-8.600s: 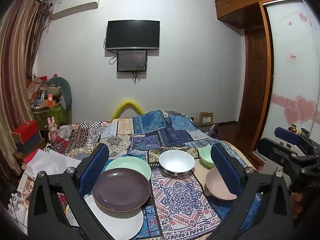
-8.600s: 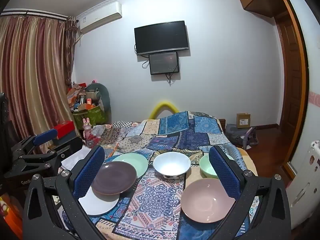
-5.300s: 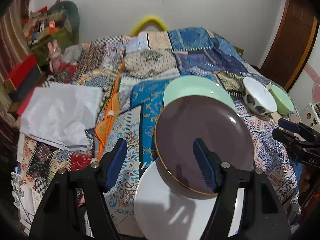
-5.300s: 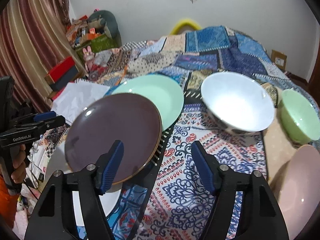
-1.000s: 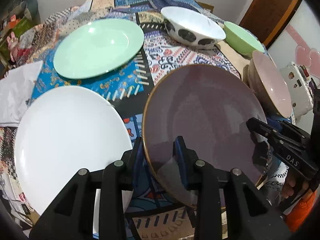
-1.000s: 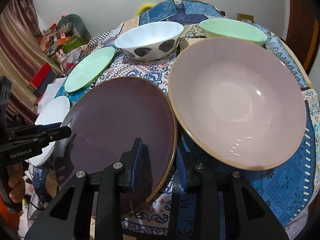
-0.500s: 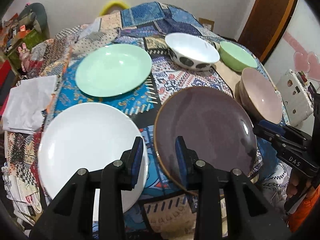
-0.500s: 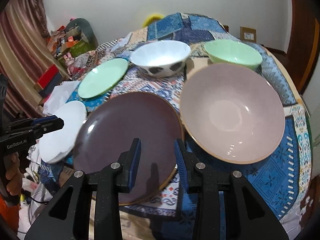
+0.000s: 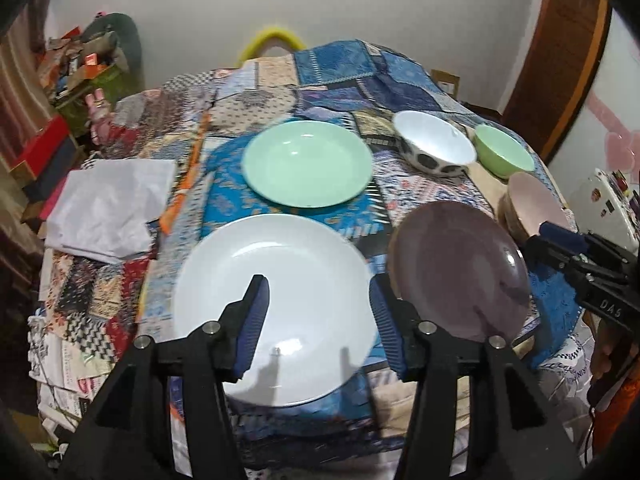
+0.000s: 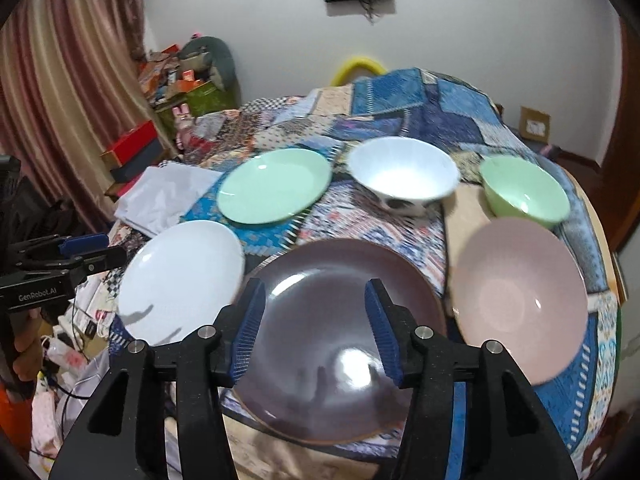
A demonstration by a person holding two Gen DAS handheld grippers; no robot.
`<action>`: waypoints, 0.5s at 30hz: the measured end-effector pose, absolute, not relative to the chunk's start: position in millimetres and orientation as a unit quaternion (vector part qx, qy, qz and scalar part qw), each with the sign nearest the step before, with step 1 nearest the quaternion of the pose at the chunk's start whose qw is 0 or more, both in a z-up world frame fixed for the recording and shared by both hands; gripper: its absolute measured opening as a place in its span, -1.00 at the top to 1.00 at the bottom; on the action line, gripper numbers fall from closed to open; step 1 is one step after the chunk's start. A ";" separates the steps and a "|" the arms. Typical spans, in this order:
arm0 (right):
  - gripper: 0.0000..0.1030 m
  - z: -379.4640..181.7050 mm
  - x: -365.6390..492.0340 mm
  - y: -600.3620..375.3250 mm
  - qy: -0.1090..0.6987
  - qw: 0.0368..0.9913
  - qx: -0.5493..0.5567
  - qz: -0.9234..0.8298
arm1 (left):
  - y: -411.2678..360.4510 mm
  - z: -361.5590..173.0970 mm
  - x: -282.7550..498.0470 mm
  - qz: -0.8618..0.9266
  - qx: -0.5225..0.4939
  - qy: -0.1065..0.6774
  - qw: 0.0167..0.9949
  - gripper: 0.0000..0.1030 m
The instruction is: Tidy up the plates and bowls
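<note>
A dark purple plate [image 9: 460, 272] [image 10: 340, 336] lies on the patchwork cloth near the front edge. A white plate [image 9: 276, 300] [image 10: 180, 280] lies to its left, a mint green plate [image 9: 306, 168] [image 10: 274, 186] behind. A white spotted bowl [image 9: 434, 148] [image 10: 402, 176], a green bowl [image 9: 504, 156] [image 10: 524, 192] and a pink bowl [image 9: 532, 204] [image 10: 520, 300] stand at the right. My left gripper [image 9: 318, 322] is open above the white plate's near part. My right gripper [image 10: 316, 326] is open above the purple plate, empty.
A folded white cloth [image 9: 108, 204] lies at the table's left. Red boxes [image 10: 134, 144] and clutter stand by the curtain at far left. A white appliance [image 9: 604, 204] stands right of the table. The table edge is close in front.
Both grippers have opened and let go of the purple plate, which now lies on the cloth. Both have pulled back; the left one has swung over the white plate.
</note>
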State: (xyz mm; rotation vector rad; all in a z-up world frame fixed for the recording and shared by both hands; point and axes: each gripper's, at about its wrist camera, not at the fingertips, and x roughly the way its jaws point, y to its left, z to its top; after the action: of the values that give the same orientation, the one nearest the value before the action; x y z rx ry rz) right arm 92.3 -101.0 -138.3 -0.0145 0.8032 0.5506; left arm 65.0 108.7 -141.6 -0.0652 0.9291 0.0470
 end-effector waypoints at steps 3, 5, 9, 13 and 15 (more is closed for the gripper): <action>0.06 -138.0 96.9 -82.3 0.388 0.877 -0.016 0.283 | 125.3 -140.9 57.8 0.041 -0.034 0.445 0.894 -0.10; 0.06 -138.6 100.0 -72.4 0.391 0.872 -0.020 0.293 | 137.1 -141.7 53.7 0.052 -0.037 0.446 0.893 -0.12; 0.06 -142.8 104.6 -52.3 0.400 0.863 -0.030 0.308 | 159.8 -150.1 46.8 0.069 -0.049 0.454 0.887 -0.12; 0.05 -151.1 112.7 -30.7 0.414 0.851 -0.046 0.321 | 178.6 -164.2 41.1 0.082 -0.060 0.466 0.879 -0.12; 0.05 -155.8 118.1 -20.2 0.420 0.846 -0.057 0.325 | 187.8 -173.4 39.9 0.087 -0.070 0.474 0.874 -0.12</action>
State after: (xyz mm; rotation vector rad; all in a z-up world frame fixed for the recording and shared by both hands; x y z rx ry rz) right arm 118.1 -20.2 -155.8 -0.1194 0.8859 0.6853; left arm 39.9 187.8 -173.4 -0.1453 0.9896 0.1807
